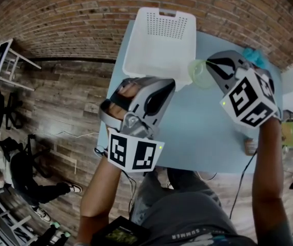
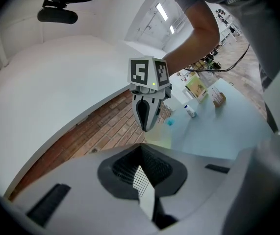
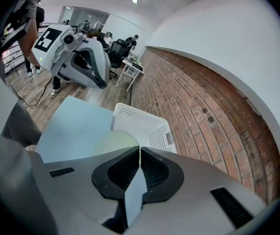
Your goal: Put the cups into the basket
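While our right gripper [image 1: 211,65] pinched shut on the rim of the pale green cup [image 1: 200,75], the cup hung just outside the near right corner of the white basket [image 1: 159,35]. Our left gripper [image 1: 165,85] was clamped on the basket's near wall. The basket sat at the far left corner of the tabletop [image 1: 202,132].

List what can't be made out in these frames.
- Cup: head view, right gripper covers one side; right gripper view, the gripper's body hides its lower part.
- Teal thing: head view, mostly behind the right gripper; can't identify.
- Small things on the table: left gripper view, too small to name.
- Left gripper hold on the basket: head view, hidden under its own body.
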`<state>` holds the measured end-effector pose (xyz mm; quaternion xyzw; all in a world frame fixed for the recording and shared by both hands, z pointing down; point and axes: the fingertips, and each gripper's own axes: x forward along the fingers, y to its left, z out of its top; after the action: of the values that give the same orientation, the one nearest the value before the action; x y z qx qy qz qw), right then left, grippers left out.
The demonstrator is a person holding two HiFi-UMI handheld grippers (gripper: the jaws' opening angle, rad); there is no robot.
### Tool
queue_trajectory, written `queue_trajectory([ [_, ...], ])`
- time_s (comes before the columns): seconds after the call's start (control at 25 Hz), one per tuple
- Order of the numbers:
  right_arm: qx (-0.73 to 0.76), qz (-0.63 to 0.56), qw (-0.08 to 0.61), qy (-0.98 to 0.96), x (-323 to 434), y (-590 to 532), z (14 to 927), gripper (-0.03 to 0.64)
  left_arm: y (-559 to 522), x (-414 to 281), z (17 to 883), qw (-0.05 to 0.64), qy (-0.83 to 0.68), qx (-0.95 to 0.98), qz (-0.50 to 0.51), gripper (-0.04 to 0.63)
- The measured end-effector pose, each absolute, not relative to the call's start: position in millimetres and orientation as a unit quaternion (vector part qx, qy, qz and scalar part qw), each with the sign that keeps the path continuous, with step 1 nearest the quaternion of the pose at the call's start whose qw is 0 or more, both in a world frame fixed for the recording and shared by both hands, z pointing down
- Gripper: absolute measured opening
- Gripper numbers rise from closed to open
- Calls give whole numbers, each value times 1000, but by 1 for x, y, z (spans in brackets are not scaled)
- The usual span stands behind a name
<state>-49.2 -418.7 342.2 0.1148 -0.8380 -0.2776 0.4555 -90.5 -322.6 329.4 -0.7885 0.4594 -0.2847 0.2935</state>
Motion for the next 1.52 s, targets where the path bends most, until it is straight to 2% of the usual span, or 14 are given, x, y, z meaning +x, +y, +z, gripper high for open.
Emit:
queue_trajectory([
  [0.64, 64, -302, 458, -834, -115, -439, 357, 23, -313, -133, 339, 272, 491, -771, -301, -3],
  [1.52, -17, -315, 483, -817, -183, -476, 440, 23, -311, -178, 373, 227, 521, -751, -336, -3],
])
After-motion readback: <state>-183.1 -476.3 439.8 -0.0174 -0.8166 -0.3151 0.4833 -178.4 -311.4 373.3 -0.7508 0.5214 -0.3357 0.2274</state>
